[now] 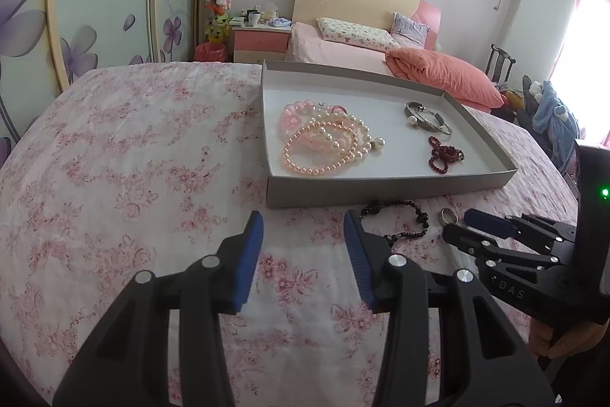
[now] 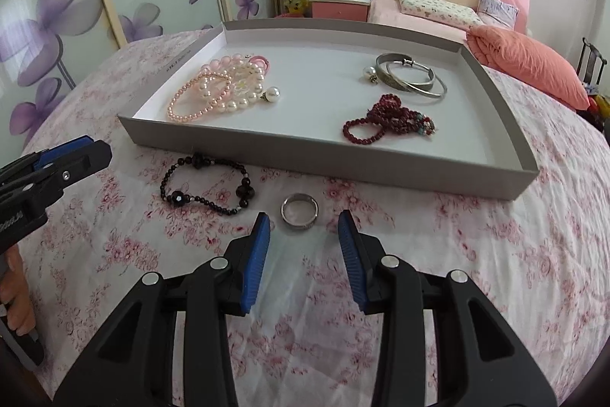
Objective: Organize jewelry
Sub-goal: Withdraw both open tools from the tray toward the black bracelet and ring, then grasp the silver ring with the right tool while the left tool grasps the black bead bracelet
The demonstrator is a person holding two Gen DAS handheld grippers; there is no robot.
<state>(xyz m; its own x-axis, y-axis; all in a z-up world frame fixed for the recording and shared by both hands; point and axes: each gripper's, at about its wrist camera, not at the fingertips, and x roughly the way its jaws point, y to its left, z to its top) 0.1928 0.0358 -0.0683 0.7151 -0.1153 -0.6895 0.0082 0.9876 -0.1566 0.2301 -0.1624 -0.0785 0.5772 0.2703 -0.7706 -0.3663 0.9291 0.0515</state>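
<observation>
A shallow grey box lid [image 2: 328,155] [image 1: 389,191] lies on the flowered cloth. Inside it are pink and white pearl bracelets [image 2: 213,90] [image 1: 324,143], silver bangles [image 2: 411,79] [image 1: 429,117] and dark red bead strands [image 2: 385,121] [image 1: 446,155]. In front of the box lie a black bead bracelet [image 2: 206,187] [image 1: 400,220] and a silver ring [image 2: 299,210] [image 1: 447,215]. My right gripper [image 2: 304,218] [image 1: 459,222] is open, its tips just short of the ring. My left gripper [image 1: 304,220] [image 2: 76,149] is open and empty, left of the black bracelet.
The surface is a round table under a pink floral cloth [image 1: 133,178] [image 2: 495,273]. Behind it stand a bed with an orange quilt [image 1: 442,71], a pink nightstand [image 1: 261,41] and sliding wardrobe doors [image 1: 95,6]. A hand [image 2: 15,296] holds the left gripper's handle.
</observation>
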